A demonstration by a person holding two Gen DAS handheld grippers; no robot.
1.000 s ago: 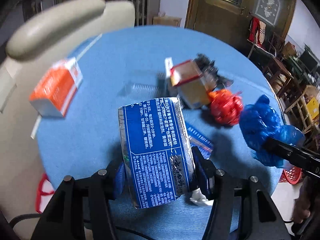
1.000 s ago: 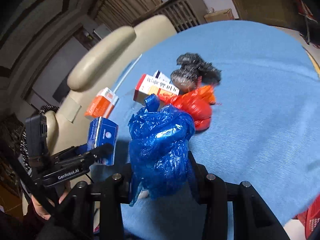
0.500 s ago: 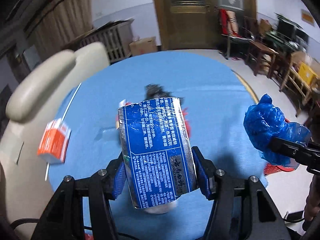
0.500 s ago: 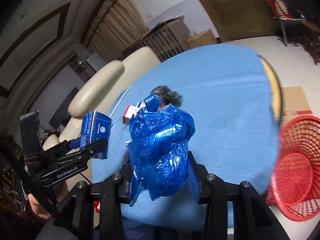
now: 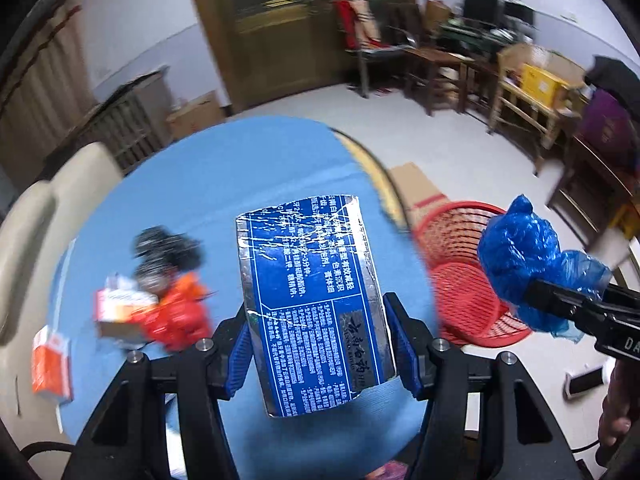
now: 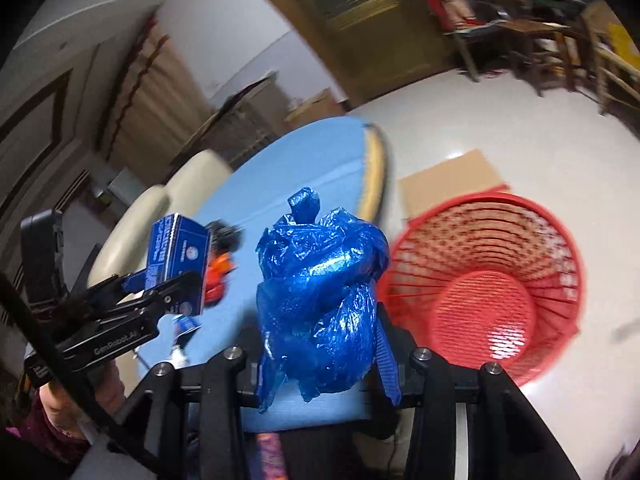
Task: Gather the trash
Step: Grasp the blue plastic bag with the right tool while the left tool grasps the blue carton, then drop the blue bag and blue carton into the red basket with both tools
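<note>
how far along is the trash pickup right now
Done: nothing shows in the red basket yet. In hand: the left gripper grips a blue carton, the right gripper a crumpled blue plastic bag. Left on the blue table: red bag, black bag, two boxes.

Black left gripper point(image 5: 320, 344) with blue ribbed pads, silver screws, white "GenRobot.AI" lettering; sleeve point(image 6: 36, 428) looks maroon.

The basket point(image 6: 486, 280) stands on the floor point(image 6: 500, 128) right of the bench point(image 5: 224, 176); a cardboard sheet point(image 6: 448, 180) lies behind it; boxes point(image 5: 120, 312) lie on the bench's left.
</note>
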